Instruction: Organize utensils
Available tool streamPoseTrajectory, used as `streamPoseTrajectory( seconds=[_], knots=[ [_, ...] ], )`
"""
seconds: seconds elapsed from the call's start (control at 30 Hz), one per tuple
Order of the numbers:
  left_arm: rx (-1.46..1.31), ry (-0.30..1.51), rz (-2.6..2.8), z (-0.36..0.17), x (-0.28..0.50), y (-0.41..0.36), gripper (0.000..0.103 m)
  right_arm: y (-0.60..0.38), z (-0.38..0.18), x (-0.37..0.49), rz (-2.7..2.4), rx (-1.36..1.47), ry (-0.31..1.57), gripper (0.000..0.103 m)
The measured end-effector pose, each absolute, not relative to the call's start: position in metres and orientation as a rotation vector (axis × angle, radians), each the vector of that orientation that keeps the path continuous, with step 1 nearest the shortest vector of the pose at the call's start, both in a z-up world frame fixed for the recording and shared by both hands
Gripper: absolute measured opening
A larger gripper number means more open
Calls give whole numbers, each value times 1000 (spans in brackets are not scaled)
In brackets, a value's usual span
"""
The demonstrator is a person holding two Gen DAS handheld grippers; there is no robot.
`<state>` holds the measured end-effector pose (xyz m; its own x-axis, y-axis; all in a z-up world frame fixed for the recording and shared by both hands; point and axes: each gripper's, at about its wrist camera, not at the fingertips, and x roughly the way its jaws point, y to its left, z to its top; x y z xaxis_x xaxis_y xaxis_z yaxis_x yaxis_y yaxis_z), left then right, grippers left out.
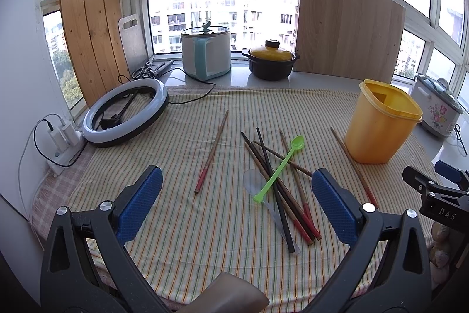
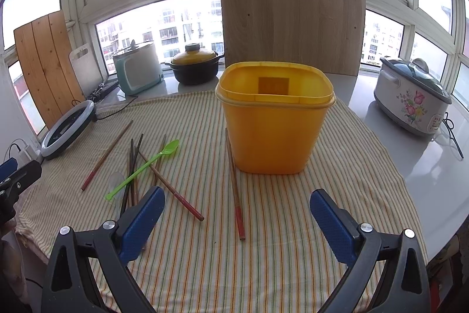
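a: the striped cloth (image 2: pixel 263 269) covered the table, and the tall yellow plastic tub (image 2: pixel 274 119) stood upright on it. only the right view showed down into the tub.

b: the left view showed more of the loose pile of dark wooden chopsticks (image 1: pixel 275 181), with the green plastic spoon (image 1: pixel 281 166) lying across them, left of the tub.

a: the left gripper (image 1: pixel 236 204) and the right gripper (image 2: pixel 237 222) were both spread wide, holding nothing.

b: "das" was printed on the right gripper's body.
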<state>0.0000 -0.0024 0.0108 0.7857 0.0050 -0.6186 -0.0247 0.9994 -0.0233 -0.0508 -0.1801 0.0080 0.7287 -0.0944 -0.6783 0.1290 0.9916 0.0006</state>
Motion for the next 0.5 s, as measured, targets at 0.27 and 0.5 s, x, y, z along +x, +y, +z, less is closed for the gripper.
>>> streamPoseTrajectory(
  seconds=[0.27,0.5],
  knots=[
    [-33,679,19,9,7,0,103,-181,11,-48,-128,44,746,100],
    [-24,694,24,7,10,0,103,-180,15,-46,-115,42,751,100]
  ],
)
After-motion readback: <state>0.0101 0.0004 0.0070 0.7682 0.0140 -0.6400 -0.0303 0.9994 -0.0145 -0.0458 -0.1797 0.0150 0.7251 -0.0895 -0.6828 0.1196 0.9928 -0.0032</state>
